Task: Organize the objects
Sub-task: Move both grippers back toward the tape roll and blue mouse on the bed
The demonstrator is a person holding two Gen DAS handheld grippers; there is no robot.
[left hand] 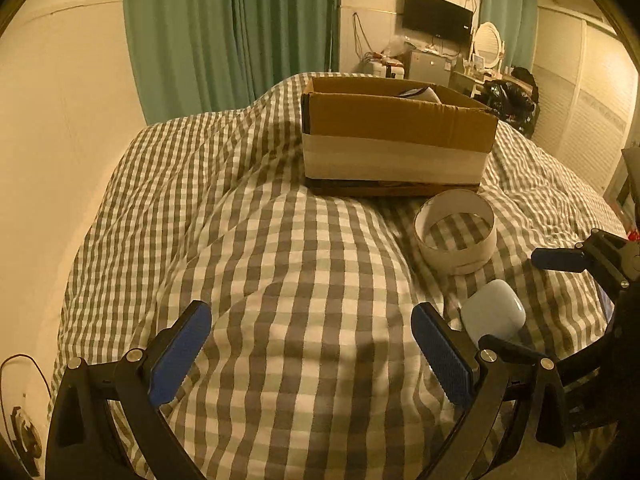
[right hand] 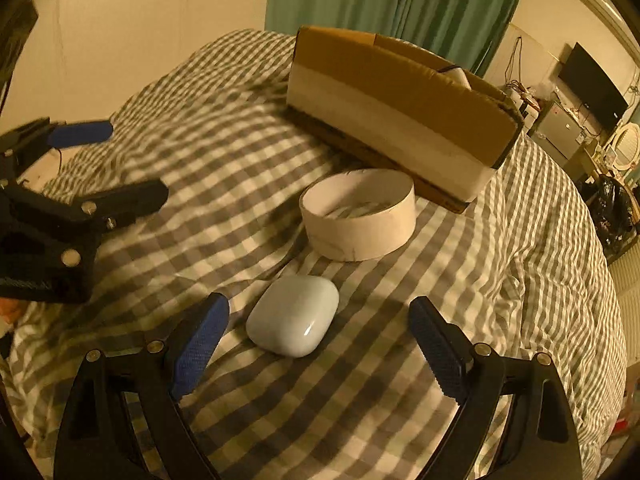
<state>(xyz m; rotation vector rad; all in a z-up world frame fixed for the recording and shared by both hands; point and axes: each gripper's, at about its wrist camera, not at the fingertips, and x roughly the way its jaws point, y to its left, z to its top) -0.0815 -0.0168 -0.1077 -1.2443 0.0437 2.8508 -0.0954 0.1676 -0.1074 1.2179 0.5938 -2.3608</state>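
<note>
A pale earbud case [right hand: 294, 314] lies on the checked bed cover between the wide-apart fingers of my right gripper [right hand: 319, 307], closer to the left pad, and neither pad touches it. Just beyond it stands a white cardboard ring [right hand: 358, 216], and behind that a brown and white cardboard box [right hand: 400, 120]. My left gripper [left hand: 312, 332] hovers open over bare cover, with the case [left hand: 494, 312] just outside its right finger. The ring [left hand: 456, 236] and the box [left hand: 396, 136] lie ahead of it. My left gripper [right hand: 132, 160] also shows at the right wrist view's left edge.
The grey-and-white checked cover [left hand: 280, 264] bulges in folds across the bed. A white item with a black cord [left hand: 416, 94] pokes out of the box. A cream wall runs along the left, green curtains [left hand: 232, 28] hang behind, and a dresser with clutter stands at far right.
</note>
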